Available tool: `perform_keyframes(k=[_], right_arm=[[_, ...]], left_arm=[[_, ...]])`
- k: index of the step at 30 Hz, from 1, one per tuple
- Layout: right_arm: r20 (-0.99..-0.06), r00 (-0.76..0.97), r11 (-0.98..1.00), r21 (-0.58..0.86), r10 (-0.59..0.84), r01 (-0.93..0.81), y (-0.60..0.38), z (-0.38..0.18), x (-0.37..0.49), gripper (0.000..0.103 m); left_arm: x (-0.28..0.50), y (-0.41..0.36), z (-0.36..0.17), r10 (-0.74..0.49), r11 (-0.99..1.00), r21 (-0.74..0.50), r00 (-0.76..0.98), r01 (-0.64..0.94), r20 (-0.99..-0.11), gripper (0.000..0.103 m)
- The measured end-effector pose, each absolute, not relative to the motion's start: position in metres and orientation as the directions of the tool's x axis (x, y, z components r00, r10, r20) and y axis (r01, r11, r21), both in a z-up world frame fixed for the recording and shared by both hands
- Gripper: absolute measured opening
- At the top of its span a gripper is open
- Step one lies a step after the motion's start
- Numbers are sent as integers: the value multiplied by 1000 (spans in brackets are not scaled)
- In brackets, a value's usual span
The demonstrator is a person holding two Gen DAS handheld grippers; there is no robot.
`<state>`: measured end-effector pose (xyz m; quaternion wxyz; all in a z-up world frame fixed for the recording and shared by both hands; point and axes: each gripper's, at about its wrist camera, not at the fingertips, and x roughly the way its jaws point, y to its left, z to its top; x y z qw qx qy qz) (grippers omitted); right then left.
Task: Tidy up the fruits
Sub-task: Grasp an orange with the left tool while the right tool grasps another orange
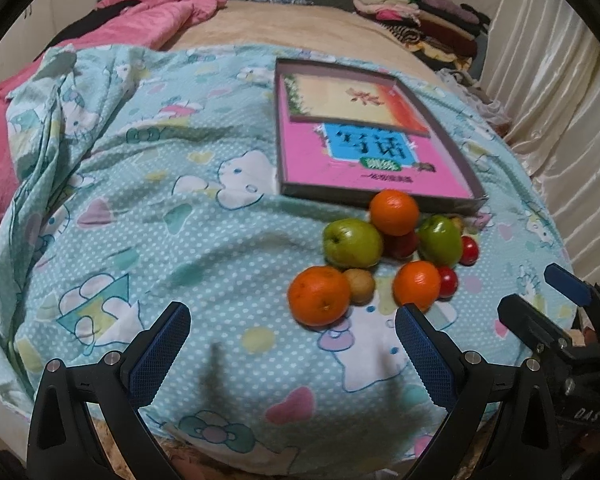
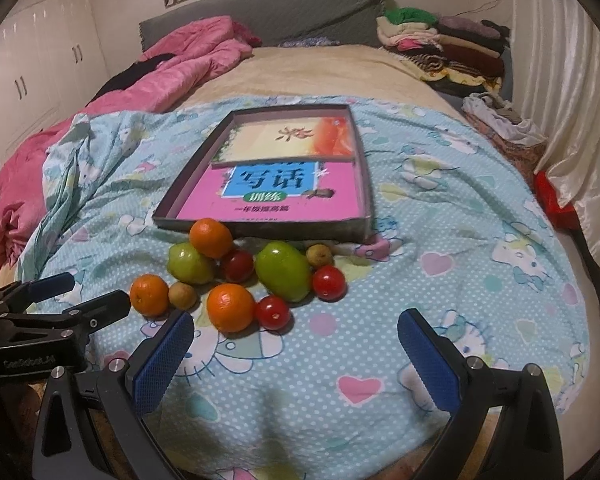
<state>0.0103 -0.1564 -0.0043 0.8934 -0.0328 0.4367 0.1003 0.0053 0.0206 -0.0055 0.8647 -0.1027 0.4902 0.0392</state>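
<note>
A pile of fruit lies on the blue patterned sheet point(image 1: 220, 264) in front of a shallow box tray point(image 2: 364, 224) lined with a pink book cover. Three oranges point(image 2: 231, 307), two green fruits point(image 2: 283, 271), red tomatoes point(image 2: 329, 282) and small brown fruits point(image 2: 183, 295) make up the pile. In the left wrist view the nearest orange point(image 1: 319, 295) sits beyond my left gripper point(image 1: 292, 338), which is open and empty. My right gripper point(image 2: 296, 338) is open and empty too, just short of the pile. Each gripper shows at the edge of the other's view.
A pink quilt point(image 2: 168, 68) is bunched at the left of the bed. Folded clothes point(image 2: 448, 46) are stacked at the far right by the grey headboard point(image 2: 268, 12). A cream curtain point(image 2: 572, 120) hangs along the right side, white cabinets point(image 2: 32, 60) along the left.
</note>
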Motion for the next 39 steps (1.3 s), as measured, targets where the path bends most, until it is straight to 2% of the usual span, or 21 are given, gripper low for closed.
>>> perform_keyframes(k=[12, 16, 21, 23, 24, 26, 27, 29, 36, 39], right_arm=[[-827, 538, 933, -49, 162, -357, -119, -32, 26, 103], [-824, 544, 911, -90, 158, -402, -109, -38, 31, 102], [-823, 539, 871, -124, 178, -476, -97, -44, 33, 87], [-825, 529, 857, -117, 198, -503, -93, -48, 34, 78], [-830, 520, 850, -116, 201, -514, -91, -50, 35, 75], [-838, 505, 841, -113, 205, -529, -89, -55, 37, 64], [-839, 505, 838, -119, 202, -533, -88, -57, 37, 63], [-841, 500, 828, -120, 209, -548, -86, -60, 39, 55], [-846, 489, 815, -124, 211, -567, -87, -68, 48, 47], [-852, 473, 813, -103, 226, -573, -89, -71, 55, 42]], left_arm=[[16, 28, -16, -52, 977, -145, 479, -159, -876, 101], [21, 28, -18, -47, 980, -132, 471, -150, -881, 97], [26, 27, -22, -55, 981, -135, 459, -142, -887, 95], [27, 26, -24, -65, 982, -138, 454, -130, -888, 78], [28, 25, -25, -68, 982, -138, 449, -126, -891, 74], [30, 24, -28, -73, 983, -139, 440, -120, -895, 73], [30, 24, -29, -76, 983, -141, 438, -118, -896, 73], [32, 23, -30, -94, 982, -155, 436, -106, -895, 66], [36, 16, -33, -113, 985, -158, 428, -70, -897, 59], [40, 13, -36, -128, 985, -166, 416, -55, -900, 53]])
